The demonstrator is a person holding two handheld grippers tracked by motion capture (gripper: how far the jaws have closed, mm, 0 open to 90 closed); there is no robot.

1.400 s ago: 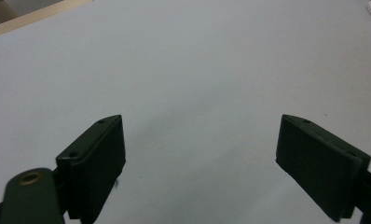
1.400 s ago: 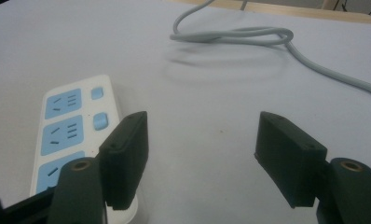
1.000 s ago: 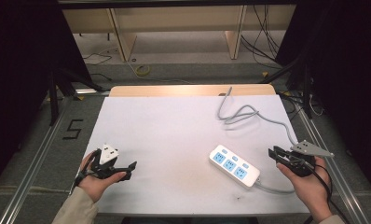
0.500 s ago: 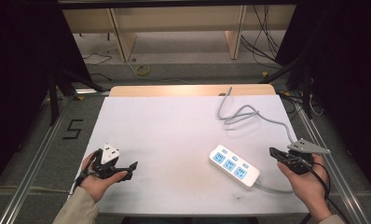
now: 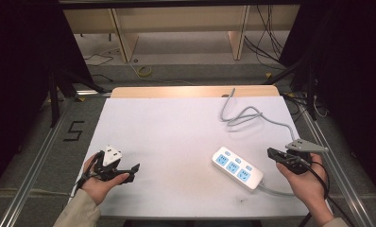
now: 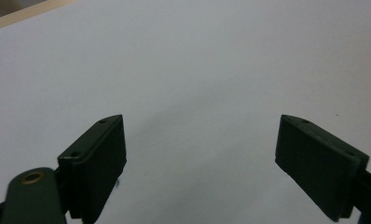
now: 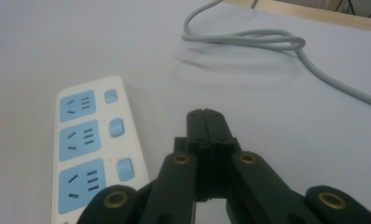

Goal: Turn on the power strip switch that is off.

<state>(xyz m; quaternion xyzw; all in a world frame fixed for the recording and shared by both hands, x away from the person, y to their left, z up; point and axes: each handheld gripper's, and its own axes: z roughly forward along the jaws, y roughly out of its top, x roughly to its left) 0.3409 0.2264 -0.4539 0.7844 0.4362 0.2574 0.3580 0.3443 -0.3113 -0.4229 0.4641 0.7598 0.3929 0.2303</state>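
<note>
A white power strip (image 5: 237, 168) with three blue sockets lies flat on the white table cover, at the right front. Its grey cable (image 5: 245, 116) loops away toward the back right. My right gripper (image 5: 272, 154) is held just right of the strip, pointing left at it, shut and empty. In the right gripper view the closed tips (image 7: 205, 114) hover beside the power strip (image 7: 88, 144), with the grey cable (image 7: 267, 39) beyond. My left gripper (image 5: 124, 171) rests at the front left, far from the strip. Its jaws stand wide open (image 6: 200, 163) over bare cover.
The white cover (image 5: 176, 127) spreads across the table between both hands. A strip of bare wood (image 5: 191, 91) shows along the back edge. Metal rails (image 5: 39, 156) run along both sides of the table, and a "5" mark (image 5: 73, 131) is on the floor at left.
The right gripper's jaws have come together and now sit shut. Both hands have hardly shifted, and the power strip and cable lie where they were.
</note>
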